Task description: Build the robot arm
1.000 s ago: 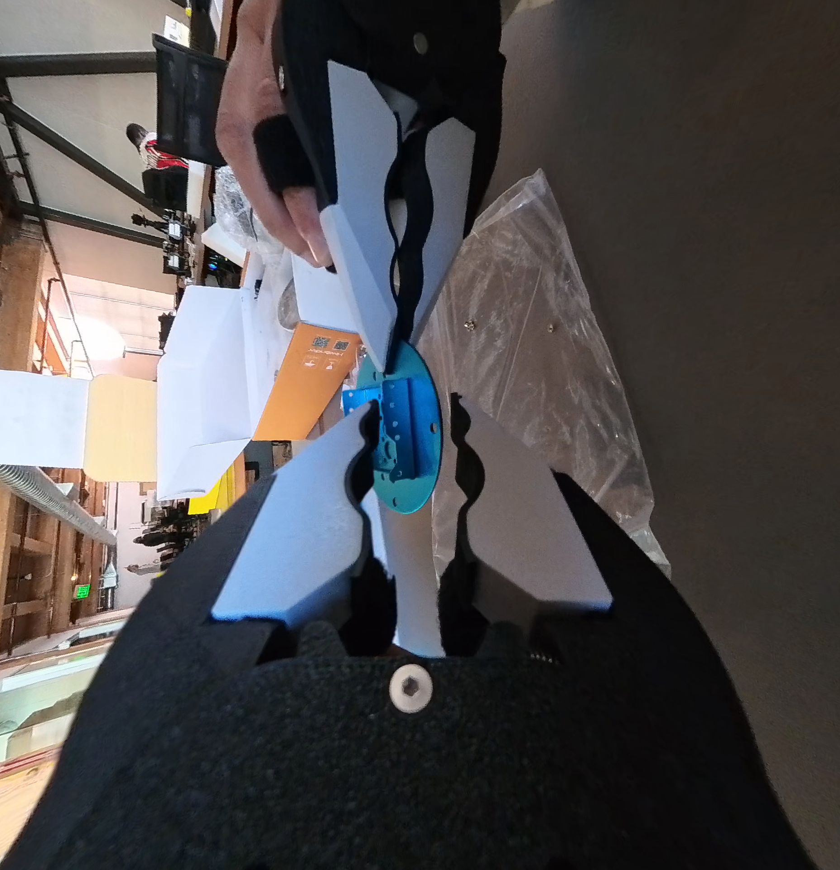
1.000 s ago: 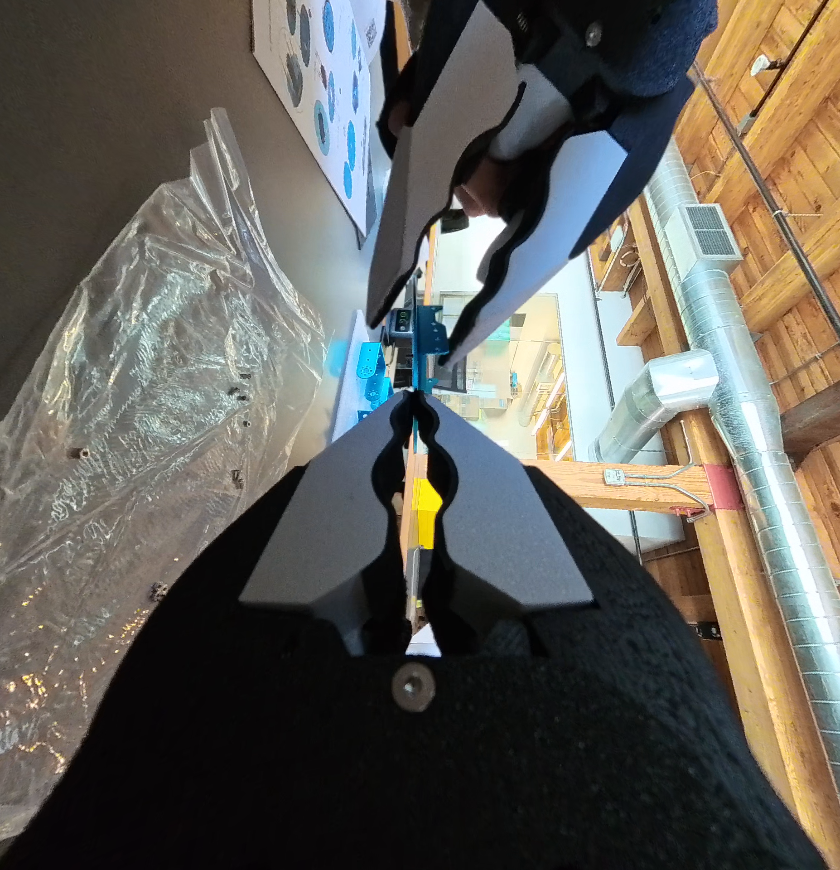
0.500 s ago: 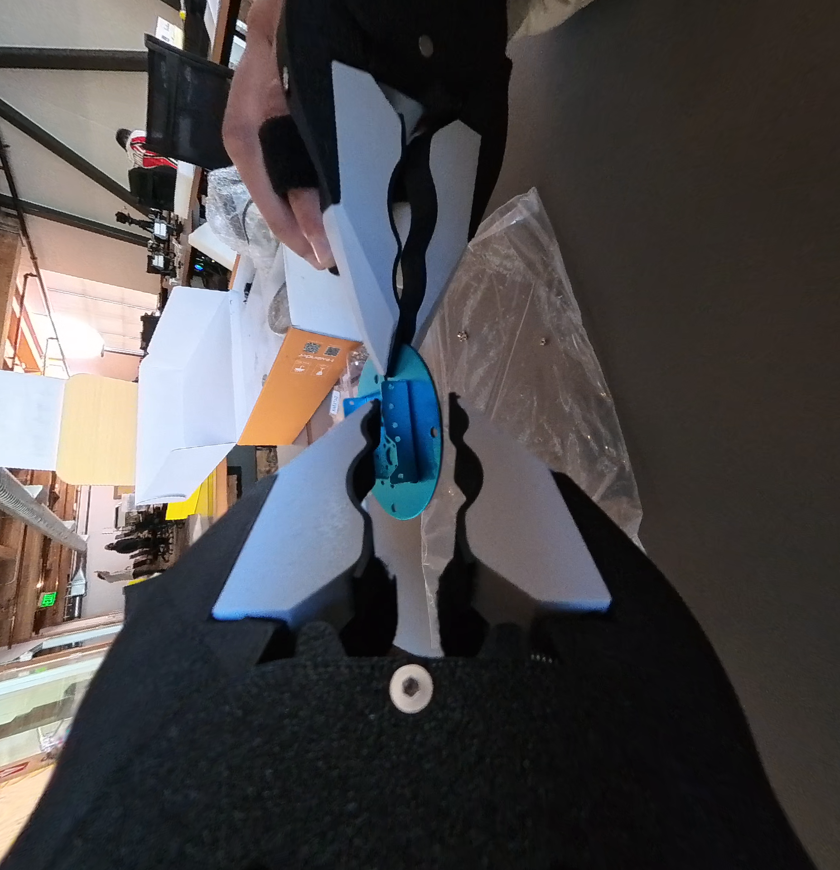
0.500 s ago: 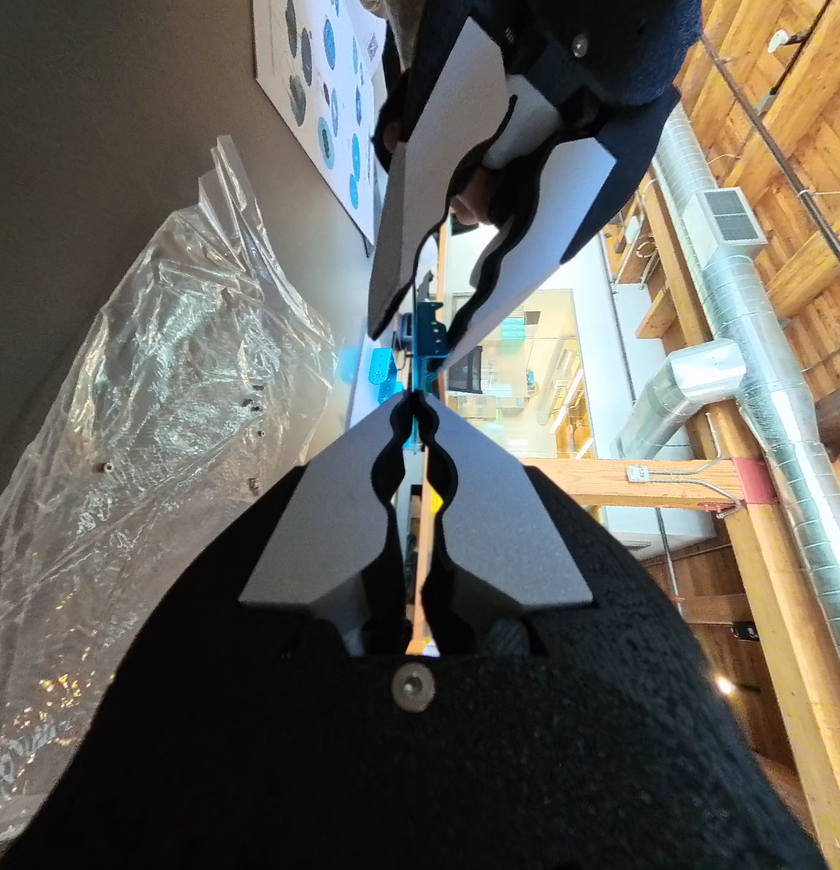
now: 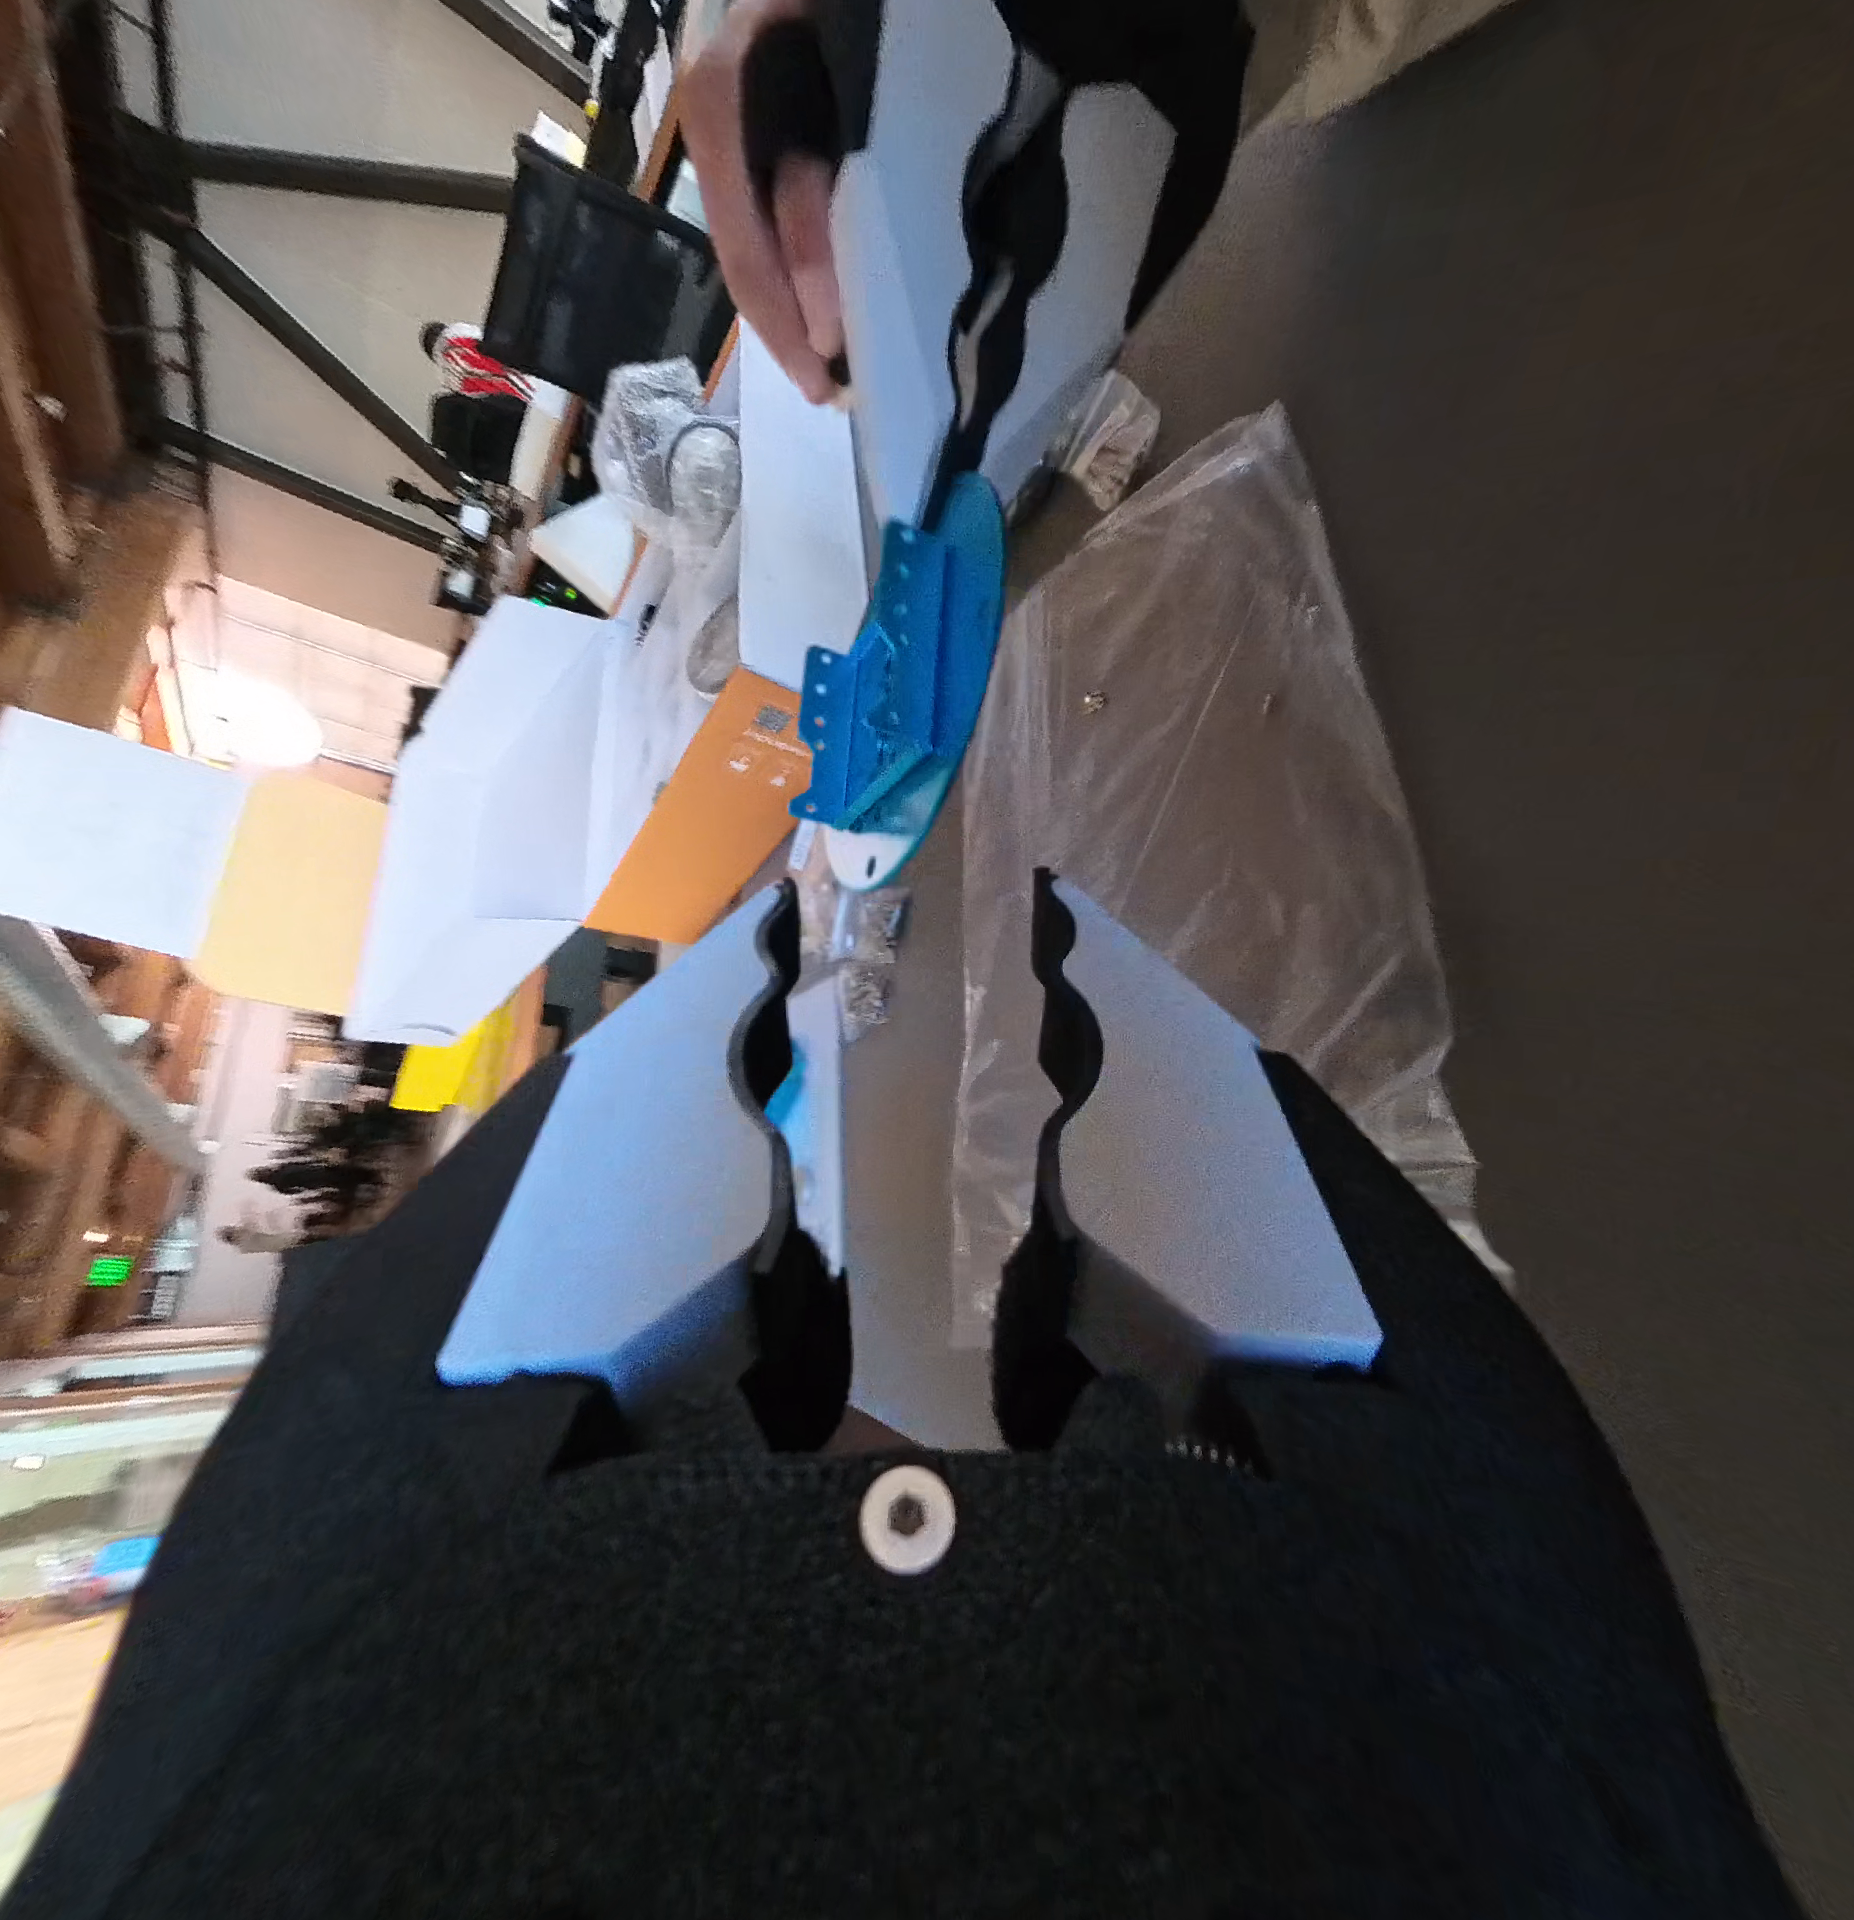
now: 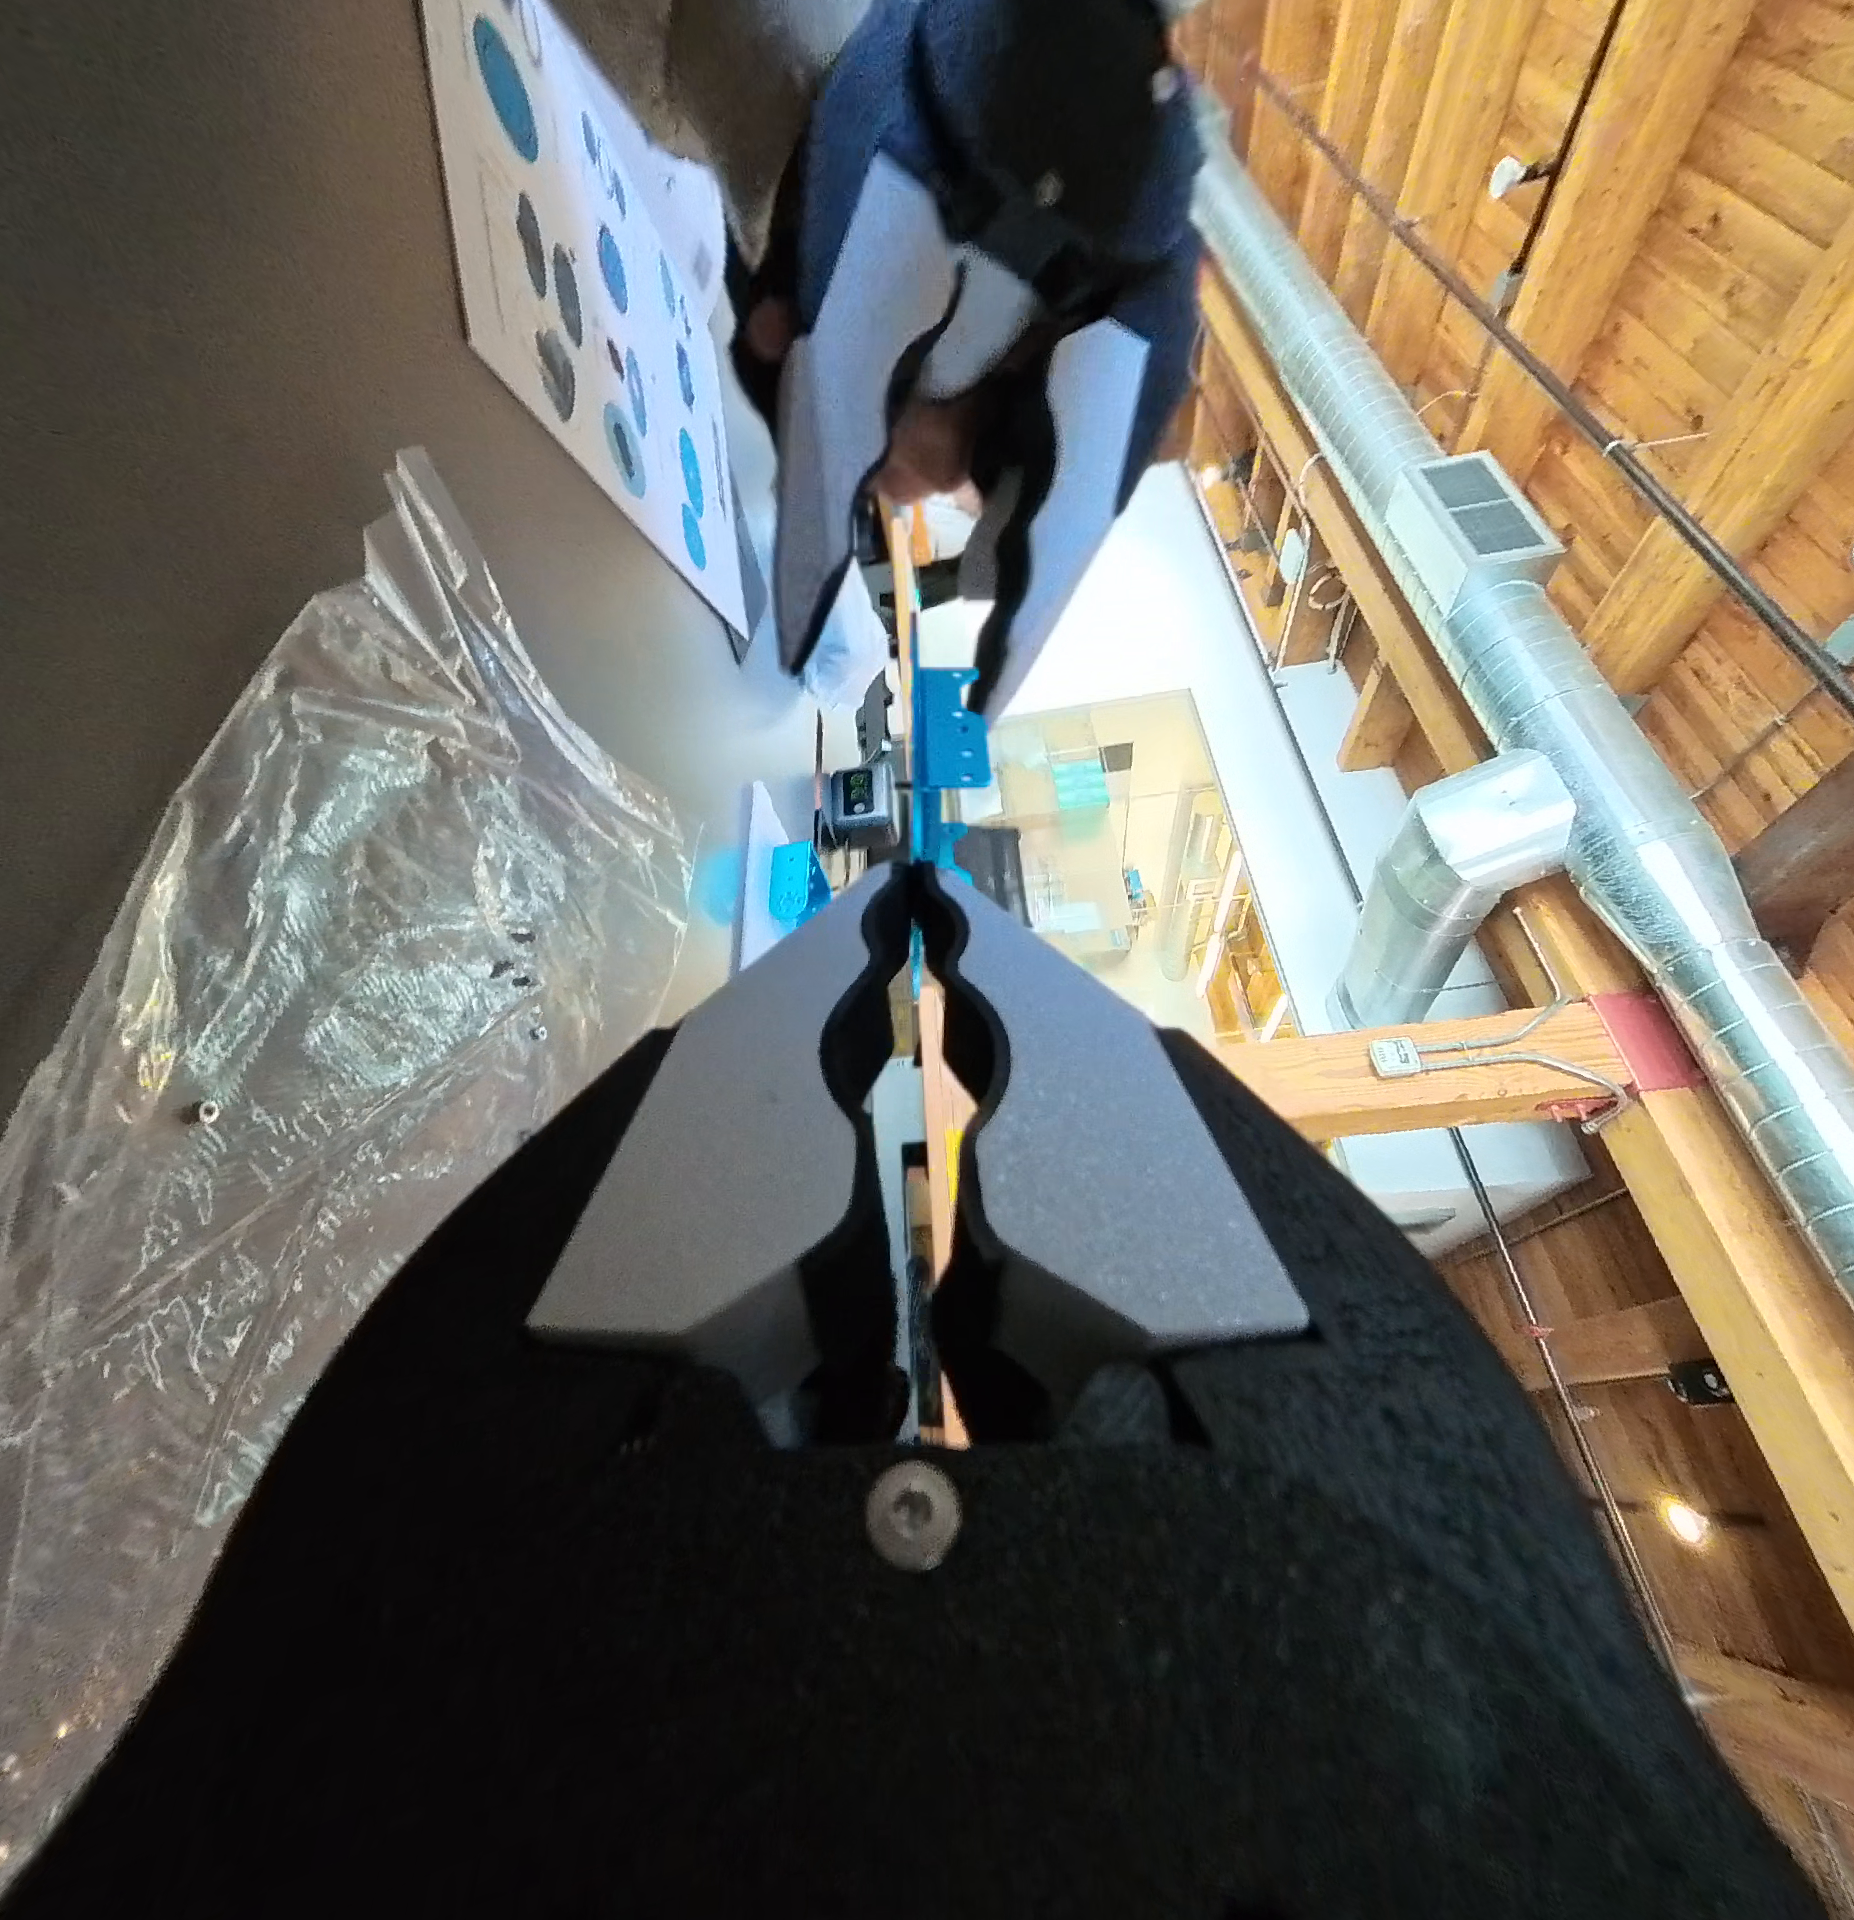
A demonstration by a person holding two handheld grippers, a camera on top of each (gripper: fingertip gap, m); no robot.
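My right gripper (image 6: 915, 873) is shut on the rim of a teal metal disc (image 5: 959, 623) and holds it edge-on above the dark table. A blue perforated bracket (image 5: 871, 707) is fixed to the disc's face; it also shows in the right wrist view (image 6: 949, 738). In the left wrist view the right gripper (image 5: 949, 478) comes down from the top with a hand behind it. My left gripper (image 5: 915, 894) is open and empty, its tips a short way below the disc and apart from it. It shows in the right wrist view (image 6: 892, 675) beyond the bracket.
A clear plastic bag (image 5: 1193, 779) with a few small screws lies on the dark table (image 5: 1629, 623). An orange-and-white box (image 5: 694, 821), small screw packets (image 5: 871, 956), a printed parts sheet (image 6: 590, 291) and loose blue parts (image 6: 798, 883) lie further off. My right fingertips sit around 5 cm from my left ones.
My left gripper has opened wider and drawn back from the disc and bracket, which its fingers straddled before. The right gripper still grips the disc's rim.
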